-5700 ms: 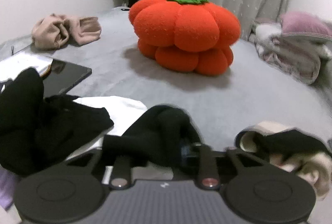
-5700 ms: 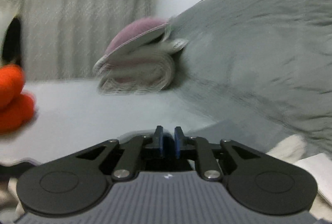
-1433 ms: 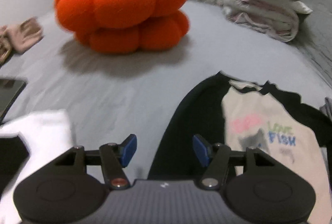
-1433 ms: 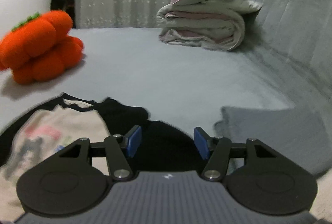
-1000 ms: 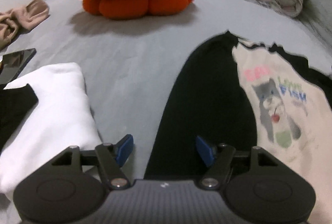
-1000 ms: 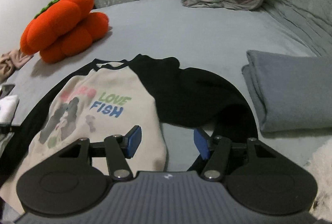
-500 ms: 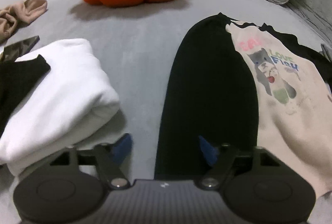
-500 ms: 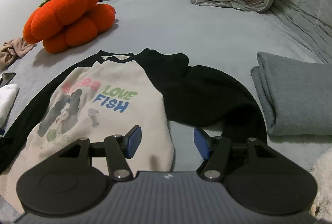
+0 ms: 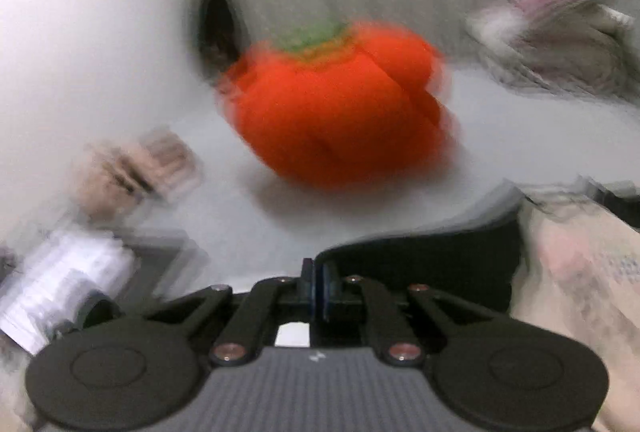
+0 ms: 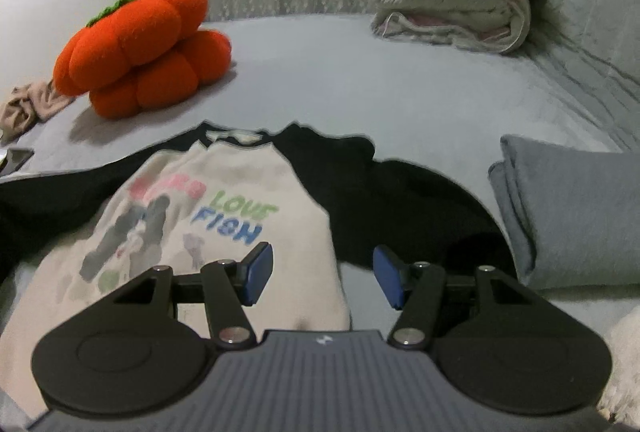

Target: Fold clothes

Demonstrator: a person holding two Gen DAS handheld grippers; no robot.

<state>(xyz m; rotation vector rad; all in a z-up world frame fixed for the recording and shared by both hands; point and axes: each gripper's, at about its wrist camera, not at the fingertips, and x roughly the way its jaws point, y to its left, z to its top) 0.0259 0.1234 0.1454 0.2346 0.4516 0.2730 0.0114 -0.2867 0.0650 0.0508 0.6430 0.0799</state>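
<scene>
Raglan sweatshirt (image 10: 256, 192): cream body, black sleeves and neckband, soft knit, spread flat and face up on the grey bedcover (image 10: 360, 80). Chest print shows a blurred pink word, then "LOVE" in green and "FISH" in blue, beside a grey cartoon animal.

Left gripper (image 9: 316, 286): blue pads pressed together, pinching the edge of the black sleeve (image 9: 420, 256), which rises in a fold from the jaws; left view heavily blurred.

Right gripper (image 10: 323, 274): blue pads apart, empty, above the shirt's hem.

Right view, from the shirt:
- 3 o'clock: folded grey garment (image 10: 576, 208), smooth.
- 10 o'clock: orange plush pumpkin (image 10: 144, 48), lobed, green top.
- 1 o'clock: folded quilt stack (image 10: 452, 4), pink cushion on top.
</scene>
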